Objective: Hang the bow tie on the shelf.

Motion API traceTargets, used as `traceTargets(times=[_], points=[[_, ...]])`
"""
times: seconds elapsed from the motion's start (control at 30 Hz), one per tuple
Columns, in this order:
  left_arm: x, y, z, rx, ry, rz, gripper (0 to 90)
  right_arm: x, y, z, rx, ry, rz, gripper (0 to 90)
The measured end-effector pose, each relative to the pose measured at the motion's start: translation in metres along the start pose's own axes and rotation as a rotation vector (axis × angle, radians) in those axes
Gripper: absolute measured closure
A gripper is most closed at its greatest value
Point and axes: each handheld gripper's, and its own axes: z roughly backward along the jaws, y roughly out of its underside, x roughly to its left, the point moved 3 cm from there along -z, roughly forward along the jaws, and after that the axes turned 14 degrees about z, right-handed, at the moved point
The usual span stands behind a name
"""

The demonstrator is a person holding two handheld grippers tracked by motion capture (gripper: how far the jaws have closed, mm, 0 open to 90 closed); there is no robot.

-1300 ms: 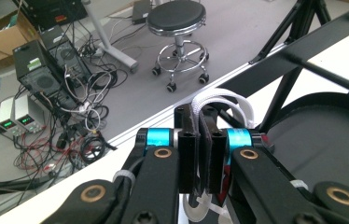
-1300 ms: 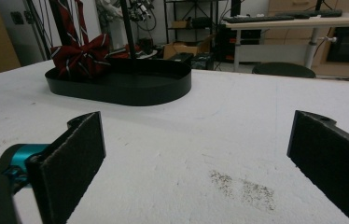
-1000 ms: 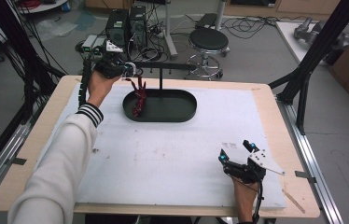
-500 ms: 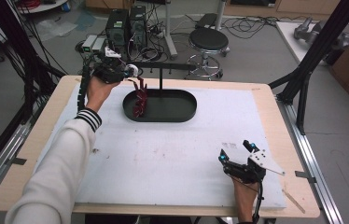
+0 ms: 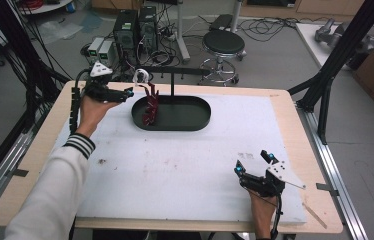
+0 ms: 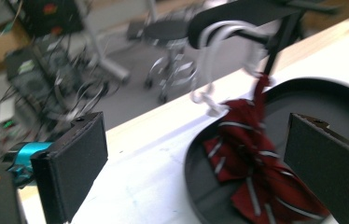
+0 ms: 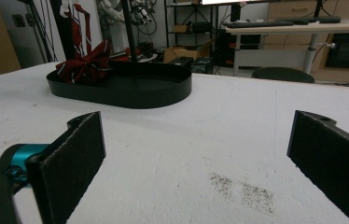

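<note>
A black oval tray (image 5: 202,117) stands at the back of the white mat, with a post and crossbar (image 5: 175,73) rising from it. A white hanger (image 5: 140,76) hooks on the bar's left end, and a red striped cloth (image 5: 150,106) hangs from it into the tray. My left gripper (image 5: 127,93) is just left of the tray; its jaws have just been opening and hold nothing. Beyond its pads (image 6: 77,163) are the hanger (image 6: 219,51) and the cloth (image 6: 252,163). My right gripper (image 5: 253,163) rests open near the front right, aimed at the tray (image 7: 130,95).
A white mat (image 5: 185,165) covers most of the wooden table (image 5: 35,165). Black frame struts (image 5: 335,75) rise at the right edge. Behind the table stand a stool (image 5: 223,42) and computer cases (image 5: 135,27) with cables.
My left gripper has drawn back left and down from the hanger, and its jaws have opened. The hanger and cloth stay on the bar. The right gripper has not moved.
</note>
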Motion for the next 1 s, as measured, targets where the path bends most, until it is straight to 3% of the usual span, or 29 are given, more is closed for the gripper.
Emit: traceTargets(times=[0.07, 0.1, 0.13, 0.17, 0.2, 0.23, 0.27, 0.3, 0.4, 0.5, 0.53, 0.57, 0.63, 0.67, 0.7, 0.77, 0.87, 1.0], points=[[-0.001, 0.009, 0.013, -0.044, 0.063, 0.02, 7.1, -0.001, 0.0, 0.001, -0.012, 0.0, 0.0, 3.1], [-0.001, 0.009, 0.013, -0.044, 0.063, 0.02, 7.1, -0.001, 0.0, 0.001, -0.019, -0.001, -0.004, 3.1], [-0.002, 0.02, 0.029, -0.087, 0.107, 0.021, 7.1, -0.002, 0.0, 0.002, -0.02, -0.004, -0.022, 3.1], [-0.003, 0.027, 0.04, -0.113, 0.121, 0.021, 7.1, -0.003, 0.001, 0.002, -0.025, -0.003, -0.018, 3.1], [-0.003, 0.027, 0.04, -0.113, 0.121, 0.021, 7.1, -0.003, 0.001, 0.002, -0.025, -0.006, -0.028, 3.1], [-0.003, 0.039, 0.055, -0.133, 0.146, 0.041, 7.1, -0.003, 0.001, 0.002, -0.027, -0.005, -0.026, 3.1], [-0.003, 0.039, 0.055, -0.133, 0.146, 0.041, 7.2, -0.002, 0.001, 0.002, -0.028, -0.005, -0.018, 3.1], [-0.005, 0.054, 0.069, -0.149, 0.167, 0.061, 7.1, -0.002, 0.0, 0.002, -0.026, -0.003, -0.015, 3.1], [-0.008, 0.079, 0.088, -0.183, 0.198, 0.086, 7.1, -0.001, 0.0, 0.002, -0.025, -0.002, -0.007, 3.1], [-0.012, 0.107, 0.105, -0.213, 0.225, 0.094, 7.2, -0.001, 0.0, 0.002, -0.023, -0.002, -0.019, 3.1], [-0.012, 0.107, 0.105, -0.213, 0.225, 0.094, 7.1, -0.002, 0.0, 0.002, -0.025, 0.002, -0.017, 3.1], [-0.012, 0.124, 0.115, -0.239, 0.238, 0.097, 7.1, -0.002, 0.0, 0.002, -0.026, 0.003, -0.016, 3.1], [-0.012, 0.131, 0.12, -0.25, 0.247, 0.104, 7.1, -0.001, 0.0, 0.002, -0.022, 0.002, -0.021, 3.1], [-0.011, 0.142, 0.128, -0.294, 0.251, 0.114, 7.2, -0.001, 0.0, 0.002, -0.023, 0.002, -0.013, 3.1], [-0.011, 0.142, 0.128, -0.294, 0.251, 0.114, 7.2, -0.001, 0.0, 0.002, -0.022, 0.003, -0.01, 3.1], [-0.009, 0.158, 0.136, -0.306, 0.231, 0.097, 7.1, -0.001, 0.0, 0.002, -0.022, 0.005, -0.006, 3.1], [-0.007, 0.173, 0.141, -0.303, 0.224, 0.126, 7.1, -0.001, 0.0, 0.002, -0.022, 0.01, -0.006, 3.1], [-0.006, 0.18, 0.148, -0.352, 0.18, 0.121, 7.1, -0.001, 0.0, 0.002, -0.024, 0.014, -0.01, 3.1]])
